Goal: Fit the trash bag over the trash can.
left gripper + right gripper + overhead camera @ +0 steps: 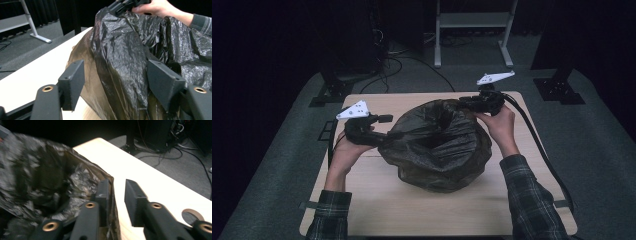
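Dark room, wooden table [377, 210]: black bin bag [437, 150] slumped at its centre.
Thin, light, slippery film; grip the rim. Left gripper [115, 82] gapes around a fold; right gripper [117, 195], jaws apart, straddles the bag's far rim.

High view overhead, gripper views close, sharing bag [437, 145]

A pale wooden table [377, 200] stood on grey carpet [272, 165] in a dim room, black curtains [287, 30] behind, a white metal stand [472, 22] and tangled cables [397, 55] beyond.
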`<state>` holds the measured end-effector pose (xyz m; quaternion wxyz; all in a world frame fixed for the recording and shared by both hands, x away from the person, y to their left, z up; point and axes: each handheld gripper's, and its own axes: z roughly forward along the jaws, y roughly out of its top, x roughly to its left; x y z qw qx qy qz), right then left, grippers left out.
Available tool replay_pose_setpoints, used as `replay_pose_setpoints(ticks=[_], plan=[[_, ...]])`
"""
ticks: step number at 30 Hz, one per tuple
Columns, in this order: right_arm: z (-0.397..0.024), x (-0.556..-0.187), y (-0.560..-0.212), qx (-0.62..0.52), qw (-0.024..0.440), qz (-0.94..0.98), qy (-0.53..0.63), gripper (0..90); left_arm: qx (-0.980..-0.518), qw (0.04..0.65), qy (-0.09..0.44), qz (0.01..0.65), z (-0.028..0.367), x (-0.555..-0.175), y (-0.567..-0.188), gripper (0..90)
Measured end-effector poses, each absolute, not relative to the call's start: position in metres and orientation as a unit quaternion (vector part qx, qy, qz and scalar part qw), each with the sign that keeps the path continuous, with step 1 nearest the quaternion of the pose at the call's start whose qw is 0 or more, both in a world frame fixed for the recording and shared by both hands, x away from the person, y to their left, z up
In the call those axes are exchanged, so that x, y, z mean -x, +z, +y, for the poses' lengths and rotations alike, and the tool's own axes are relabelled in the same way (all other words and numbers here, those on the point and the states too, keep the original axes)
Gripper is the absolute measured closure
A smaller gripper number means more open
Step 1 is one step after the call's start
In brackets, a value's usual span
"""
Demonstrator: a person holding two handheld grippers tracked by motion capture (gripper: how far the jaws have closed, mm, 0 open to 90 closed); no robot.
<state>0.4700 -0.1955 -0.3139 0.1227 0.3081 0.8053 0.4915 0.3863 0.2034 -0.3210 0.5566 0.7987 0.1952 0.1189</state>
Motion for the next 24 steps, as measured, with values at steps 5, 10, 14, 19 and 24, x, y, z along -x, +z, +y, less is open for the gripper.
replay_pose_setpoints(ticks=[5,10,14,19,24], plan=[[-0.200,-0.457,-0.297,-0.293,0.136,0.798,0.509,53.1,-0.791,0.569,0.119,0.189,0.205,-0.381,-0.318,25.1],[-0.203,-0.443,-0.282,-0.276,0.145,0.797,0.517,37.9,-0.788,0.573,0.122,0.186,0.205,-0.375,-0.314,19.1],[-0.203,-0.431,-0.276,-0.259,0.139,0.800,0.523,29.6,-0.791,0.572,0.119,0.182,0.203,-0.370,-0.313,14.6],[-0.200,-0.410,-0.274,-0.229,0.115,0.818,0.515,29.7,-0.796,0.567,0.117,0.177,0.199,-0.357,-0.315,11.5],[-0.196,-0.373,-0.278,-0.193,0.104,0.831,0.512,32.6,-0.798,0.562,0.127,0.176,0.199,-0.339,-0.318,9.1]])
